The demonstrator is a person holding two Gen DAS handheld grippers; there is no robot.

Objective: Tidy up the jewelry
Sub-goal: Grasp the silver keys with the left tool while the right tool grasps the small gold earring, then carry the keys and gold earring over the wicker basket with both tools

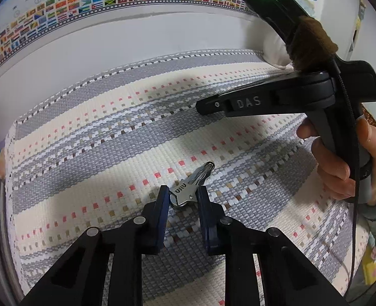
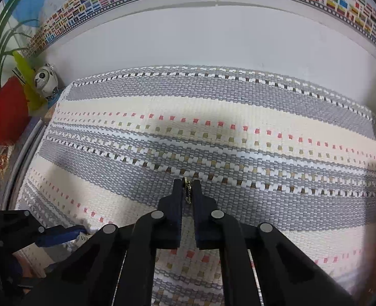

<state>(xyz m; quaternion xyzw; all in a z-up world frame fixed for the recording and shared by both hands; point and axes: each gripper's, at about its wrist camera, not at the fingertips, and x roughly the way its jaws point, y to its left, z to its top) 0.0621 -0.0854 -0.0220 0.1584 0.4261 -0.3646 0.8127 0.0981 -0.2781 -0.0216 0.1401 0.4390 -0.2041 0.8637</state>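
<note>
silver keys [image 1: 190, 190] – at least 2 – pinched in the left gripper [image 1: 183, 195], frame centre; only the right view shows the right gripper [image 2: 188, 187] nearly closed on 1 gold chain [image 2: 187, 191].

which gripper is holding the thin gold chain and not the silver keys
The right gripper: its jaws are nearly closed on a thin gold chain. The left gripper has the silver keys between wider jaws.

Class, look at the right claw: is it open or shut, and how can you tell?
Shut. The right claw has its fingertips pinched on a small gold chain, nearly no gap between them.
</note>
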